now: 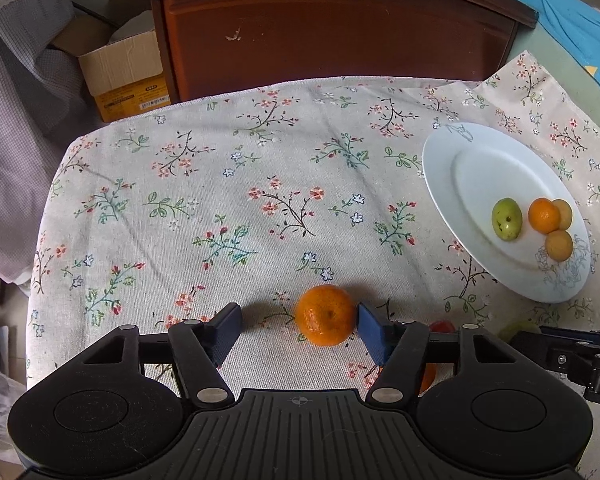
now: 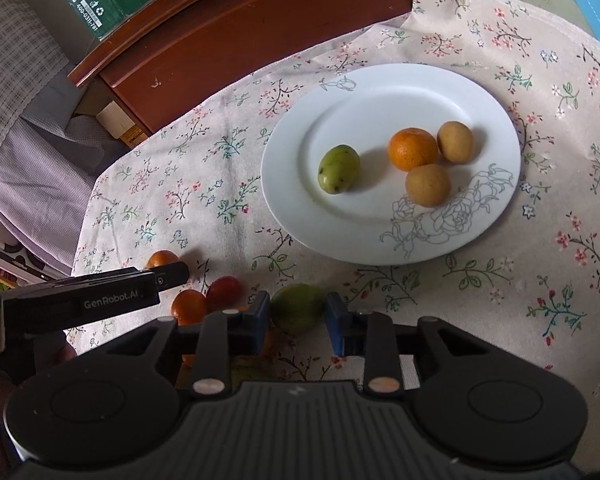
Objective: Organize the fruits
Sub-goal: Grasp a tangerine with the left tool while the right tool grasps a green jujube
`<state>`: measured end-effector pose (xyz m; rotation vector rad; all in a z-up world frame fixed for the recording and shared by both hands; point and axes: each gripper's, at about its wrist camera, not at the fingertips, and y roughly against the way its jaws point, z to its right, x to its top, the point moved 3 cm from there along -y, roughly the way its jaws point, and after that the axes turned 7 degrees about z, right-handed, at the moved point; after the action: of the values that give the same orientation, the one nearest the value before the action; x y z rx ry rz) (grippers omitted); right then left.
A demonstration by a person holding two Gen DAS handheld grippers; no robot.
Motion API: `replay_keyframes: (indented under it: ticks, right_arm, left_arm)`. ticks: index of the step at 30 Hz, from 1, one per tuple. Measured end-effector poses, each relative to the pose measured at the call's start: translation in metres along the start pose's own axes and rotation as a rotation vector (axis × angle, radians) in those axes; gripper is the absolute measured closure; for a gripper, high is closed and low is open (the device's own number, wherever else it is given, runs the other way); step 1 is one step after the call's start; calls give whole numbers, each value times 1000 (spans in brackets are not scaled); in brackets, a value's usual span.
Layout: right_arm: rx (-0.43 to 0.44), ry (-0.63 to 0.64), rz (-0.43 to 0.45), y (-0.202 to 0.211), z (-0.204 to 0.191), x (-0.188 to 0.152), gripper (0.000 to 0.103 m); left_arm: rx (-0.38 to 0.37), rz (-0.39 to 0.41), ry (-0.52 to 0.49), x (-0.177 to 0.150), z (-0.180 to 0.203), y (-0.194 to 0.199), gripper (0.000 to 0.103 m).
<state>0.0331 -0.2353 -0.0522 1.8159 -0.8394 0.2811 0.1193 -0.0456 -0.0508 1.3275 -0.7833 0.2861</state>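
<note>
My left gripper (image 1: 298, 318) is open on the floral cloth. A mandarin (image 1: 326, 314) lies between its fingers, against the right pad, with a gap to the left pad. My right gripper (image 2: 297, 312) is open around a green fruit (image 2: 298, 307) lying on the cloth, with small gaps on both sides. A white plate (image 2: 380, 92) holds a green fruit (image 2: 339, 168), a mandarin (image 2: 412, 149) and two tan fruits (image 2: 428, 184). The plate also shows in the left wrist view (image 1: 444, 168). A red fruit (image 2: 225, 288) and two mandarins (image 2: 188, 306) lie left of my right gripper.
A dark wooden headboard (image 1: 332, 32) stands behind the table. An open cardboard box (image 1: 120, 76) sits at the back left. Checked fabric (image 1: 16, 80) hangs at the left. The left gripper's body (image 2: 100, 300) reaches in beside the loose fruits.
</note>
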Motion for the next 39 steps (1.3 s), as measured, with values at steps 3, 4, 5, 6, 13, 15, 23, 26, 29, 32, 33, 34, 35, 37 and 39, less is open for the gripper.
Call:
replay_keyframes:
  ticks: [3,4,5,6,13,15,23,26,29,32,33,34,35,37,39]
  right_arm:
    - [11,-5,-26,-4,-1,-1,72]
    - [8,-14,-32,-5,-1,-2,72]
    - [3,-16,-36,-6,0,-3,70]
    - [-1,-8,-34,-6,0,-3,72]
    - [-17,37,-28,-5,-5,-4,73]
    - [-16,38,-27,-4,-5,-4,73]
    - [11,86,31,5,-16,3,73]
    - [34,100,43,8,-20,4,73]
    - [50,104,30,7,-22,2,73]
    - [55,113,27,7,-24,1,73]
    - [60,111,28,7,-24,1,73]
    - [62,109,28,8,-24,1,73]
    - [61,110,28,8,-24,2,73]
    - [57,111,29,8,-24,2,73]
    - [58,106,34,9,-23,3,73]
  left_arm:
    - [-8,7,-9,1,2,-1,50]
    - [-7,7,-10,1,2,-1,50]
    - [-6,8,-14,1,3,-1,50]
    - [-3,9,-21,0,3,-1,53]
    - [-19,17,-22,0,6,1,73]
    - [-19,17,-14,-1,4,3,73]
    - [-27,48,33,3,-5,17,74]
    - [-32,55,35,4,-4,22,74]
    - [-33,56,29,3,-1,23,74]
    - [-31,55,20,2,-1,23,74]
    - [-31,54,20,2,-1,23,73]
    - [-32,54,21,1,-1,24,73]
    - [-32,53,20,1,0,23,73]
    - [-30,56,15,1,1,24,73]
    - [-32,62,9,2,2,25,74]
